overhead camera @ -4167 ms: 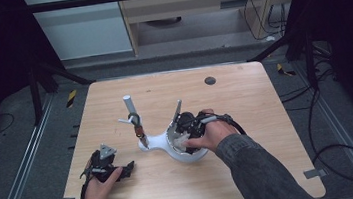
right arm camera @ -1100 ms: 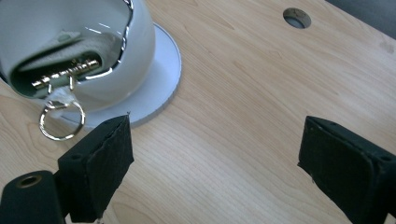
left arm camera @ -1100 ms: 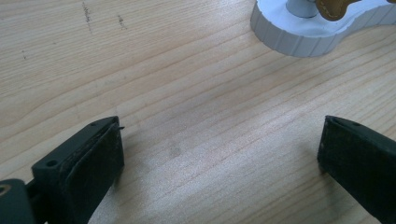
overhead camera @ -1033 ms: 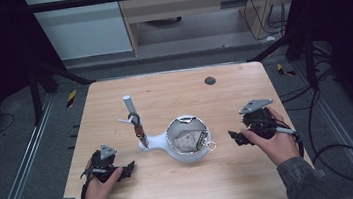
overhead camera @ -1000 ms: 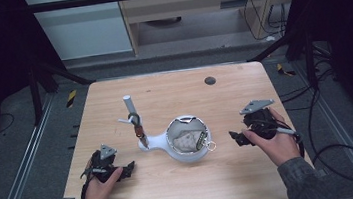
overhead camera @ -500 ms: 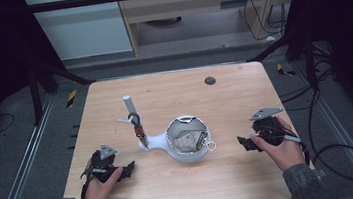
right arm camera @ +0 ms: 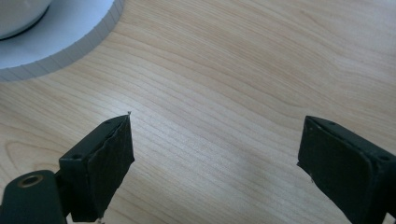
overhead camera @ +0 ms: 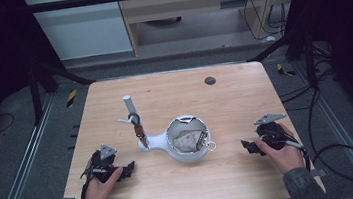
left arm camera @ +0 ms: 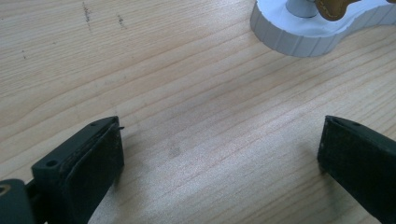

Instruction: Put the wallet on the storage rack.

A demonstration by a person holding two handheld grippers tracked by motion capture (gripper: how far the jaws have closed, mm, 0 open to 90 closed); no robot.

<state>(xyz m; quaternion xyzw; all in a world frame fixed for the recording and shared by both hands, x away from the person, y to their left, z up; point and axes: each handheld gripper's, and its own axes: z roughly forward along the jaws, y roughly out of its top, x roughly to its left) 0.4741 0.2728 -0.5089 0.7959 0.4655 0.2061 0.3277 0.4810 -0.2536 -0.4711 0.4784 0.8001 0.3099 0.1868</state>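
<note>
At the four o'clock corner of the table [overhead camera: 264,89], the right gripper [overhead camera: 248,147] is seen resting low on the wood, held in the person's right hand [overhead camera: 283,152]. Four seconds earlier it was over the white bowl-shaped stand [overhead camera: 188,141] at the centre; a second ago it was raised at three o'clock, and it has since been lowered and drawn toward the near edge. Its jaws are spread wide with nothing between them, bare wood being seen between the pads in the right gripper view, where the ribbed rim of the stand [right arm camera: 70,46] lies at eleven o'clock, well apart.

The left gripper [overhead camera: 127,168] is kept at eight o'clock on the table, unmoved across all the earlier frames, its jaws likewise wide and empty. In its own view the stand's ribbed base [left arm camera: 299,39] lies at one o'clock.

The stand has not shifted: crumpled contents and a small ring [overhead camera: 211,146] lie at its bowl, and a brown strap [overhead camera: 139,130] hangs on its upright post [overhead camera: 129,107].
</note>
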